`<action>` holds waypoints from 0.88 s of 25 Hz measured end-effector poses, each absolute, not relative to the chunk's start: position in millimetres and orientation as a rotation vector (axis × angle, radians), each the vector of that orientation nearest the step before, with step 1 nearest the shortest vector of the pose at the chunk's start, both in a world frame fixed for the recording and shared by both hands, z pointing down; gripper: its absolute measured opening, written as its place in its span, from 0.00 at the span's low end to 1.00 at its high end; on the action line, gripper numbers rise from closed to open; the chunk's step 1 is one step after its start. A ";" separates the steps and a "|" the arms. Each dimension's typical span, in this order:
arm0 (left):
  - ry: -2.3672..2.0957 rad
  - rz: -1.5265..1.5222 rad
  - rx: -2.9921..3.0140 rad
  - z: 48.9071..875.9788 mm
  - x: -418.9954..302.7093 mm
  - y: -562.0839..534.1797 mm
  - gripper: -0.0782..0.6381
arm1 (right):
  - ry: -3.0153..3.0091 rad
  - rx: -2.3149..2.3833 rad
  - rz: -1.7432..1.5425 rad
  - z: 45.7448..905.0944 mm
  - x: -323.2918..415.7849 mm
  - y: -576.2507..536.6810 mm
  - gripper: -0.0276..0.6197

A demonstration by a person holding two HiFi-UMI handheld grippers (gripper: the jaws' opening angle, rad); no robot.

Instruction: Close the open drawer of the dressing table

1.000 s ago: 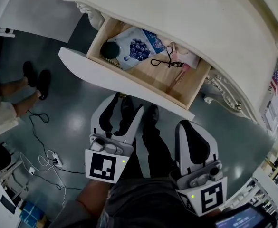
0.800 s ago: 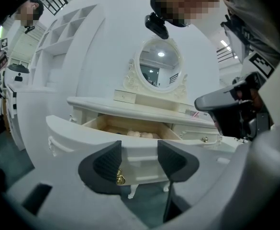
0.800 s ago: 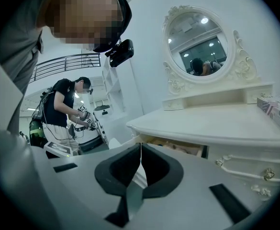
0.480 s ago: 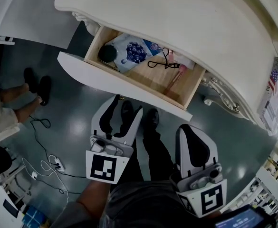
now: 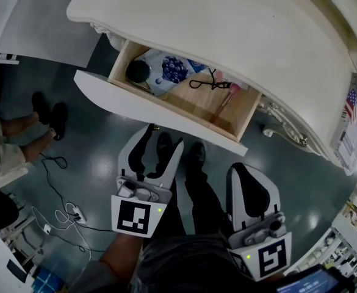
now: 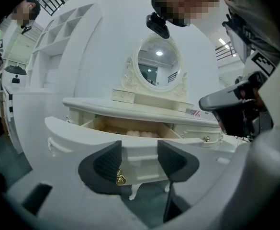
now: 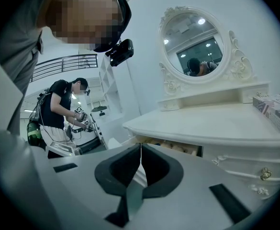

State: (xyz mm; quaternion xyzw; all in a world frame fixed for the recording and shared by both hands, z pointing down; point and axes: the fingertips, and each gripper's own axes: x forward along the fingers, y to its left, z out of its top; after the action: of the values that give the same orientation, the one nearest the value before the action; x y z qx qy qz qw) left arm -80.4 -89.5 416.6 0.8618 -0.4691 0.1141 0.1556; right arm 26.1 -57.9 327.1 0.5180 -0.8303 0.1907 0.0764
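Observation:
The cream dressing table [image 5: 239,35] has its drawer [image 5: 160,112] pulled out, showing a wooden bottom with a blue pouch [image 5: 169,71], a black round thing [image 5: 137,71] and small items. My left gripper [image 5: 163,136] is open and hangs just in front of the drawer's white front panel [image 6: 106,138], apart from it. In the left gripper view a brass knob [image 6: 120,178] shows between the jaws. My right gripper [image 5: 246,174] is shut with nothing in it, lower right, away from the drawer [image 7: 171,147].
The person's dark shoes [image 5: 178,151] stand on the grey floor below the drawer. Another person's feet [image 5: 47,112] and cables [image 5: 62,200] lie at the left. An oval mirror [image 6: 158,67] tops the table; a flag-printed box [image 5: 352,124] sits at its right end.
The view has shifted slightly, so the drawer sits a little higher and further left in frame. Both grippers keep their poses.

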 end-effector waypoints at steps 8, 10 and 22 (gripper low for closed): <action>-1.332 0.334 2.477 417.5 -77.7 -94.0 0.45 | -2.484 1.563 0.556 327.4 29.0 -59.4 0.07; -1.328 0.335 2.482 417.7 -76.9 -95.4 0.45 | -2.488 1.573 0.556 326.3 29.0 -61.4 0.07; -1.311 0.345 2.501 417.1 -73.6 -104.8 0.45 | -2.473 1.609 0.575 326.8 32.1 -65.7 0.07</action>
State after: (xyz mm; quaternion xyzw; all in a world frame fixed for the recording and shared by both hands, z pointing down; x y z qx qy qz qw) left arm -73.6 -104.8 417.1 0.8696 -0.4556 0.1201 0.1477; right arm 32.1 -65.7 326.8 0.5340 -0.8209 0.1908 0.0678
